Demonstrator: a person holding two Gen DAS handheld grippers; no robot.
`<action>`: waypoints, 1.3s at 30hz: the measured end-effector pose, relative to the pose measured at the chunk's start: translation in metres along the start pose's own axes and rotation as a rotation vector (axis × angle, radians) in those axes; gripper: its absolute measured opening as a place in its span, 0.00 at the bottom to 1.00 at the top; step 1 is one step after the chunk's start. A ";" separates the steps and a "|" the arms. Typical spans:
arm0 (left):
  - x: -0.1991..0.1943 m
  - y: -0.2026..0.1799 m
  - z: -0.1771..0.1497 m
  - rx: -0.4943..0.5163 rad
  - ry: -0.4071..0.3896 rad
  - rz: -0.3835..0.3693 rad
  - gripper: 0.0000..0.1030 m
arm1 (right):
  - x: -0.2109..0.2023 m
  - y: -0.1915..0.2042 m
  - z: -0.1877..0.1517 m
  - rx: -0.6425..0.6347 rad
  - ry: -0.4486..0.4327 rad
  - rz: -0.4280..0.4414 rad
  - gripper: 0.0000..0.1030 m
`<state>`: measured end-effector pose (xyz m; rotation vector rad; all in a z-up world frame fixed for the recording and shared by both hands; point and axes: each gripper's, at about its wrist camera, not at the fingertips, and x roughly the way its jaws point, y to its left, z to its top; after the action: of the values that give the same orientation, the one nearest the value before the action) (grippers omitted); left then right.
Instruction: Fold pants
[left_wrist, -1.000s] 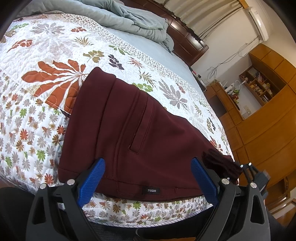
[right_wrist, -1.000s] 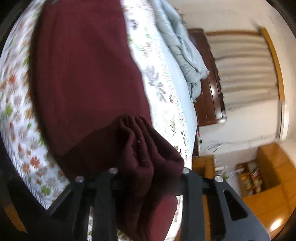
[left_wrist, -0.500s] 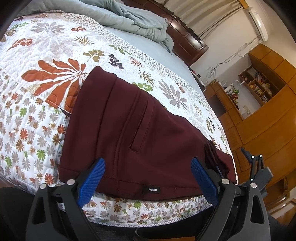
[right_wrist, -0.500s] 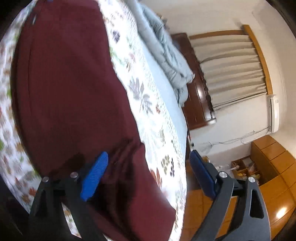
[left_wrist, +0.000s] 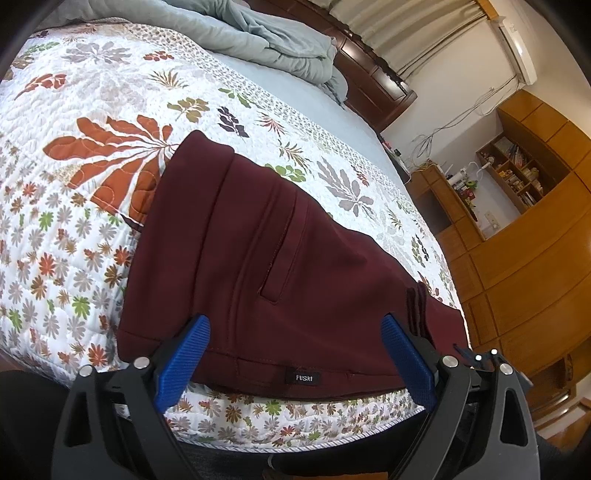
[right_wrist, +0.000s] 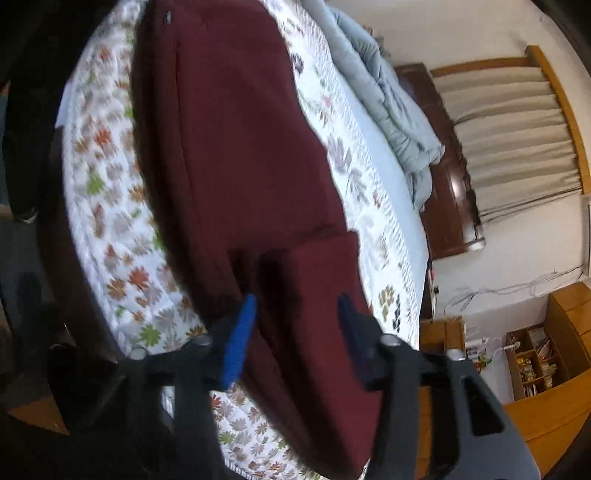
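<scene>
Pants in dark red lie flat on the flowery quilt, close to the near edge of the bed. Right at that edge, a small black tag shows on the waistband. The left gripper hangs over the waistband with its blue pads wide apart, holding nothing. The cloth sits below the gap and the pads do not press on it.

From the right wrist camera, the right gripper is over the folded leg end of the pants. Its jaws are closing, and a fold of the red cloth sits between them. The picture is blurry, but the pads do not seem to pinch the cloth yet.

Farther back, a crumpled gray-blue blanket lies near the dark wooden headboard. Beyond the bed stand pale curtains and an orange-brown wooden cabinet with small shelves.
</scene>
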<state>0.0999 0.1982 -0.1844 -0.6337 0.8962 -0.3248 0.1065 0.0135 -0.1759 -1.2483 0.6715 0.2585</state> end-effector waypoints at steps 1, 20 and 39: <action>0.000 0.000 0.000 0.000 0.000 0.001 0.92 | 0.004 -0.001 0.003 0.009 0.006 0.003 0.39; 0.003 -0.003 -0.001 0.015 0.002 0.026 0.92 | -0.007 0.026 -0.005 -0.008 -0.016 0.041 0.27; 0.007 -0.005 -0.002 0.031 0.007 0.042 0.92 | -0.037 0.025 -0.009 0.028 -0.090 0.052 0.45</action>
<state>0.1026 0.1901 -0.1859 -0.5841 0.9084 -0.3029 0.0614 0.0191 -0.1746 -1.1869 0.6286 0.3449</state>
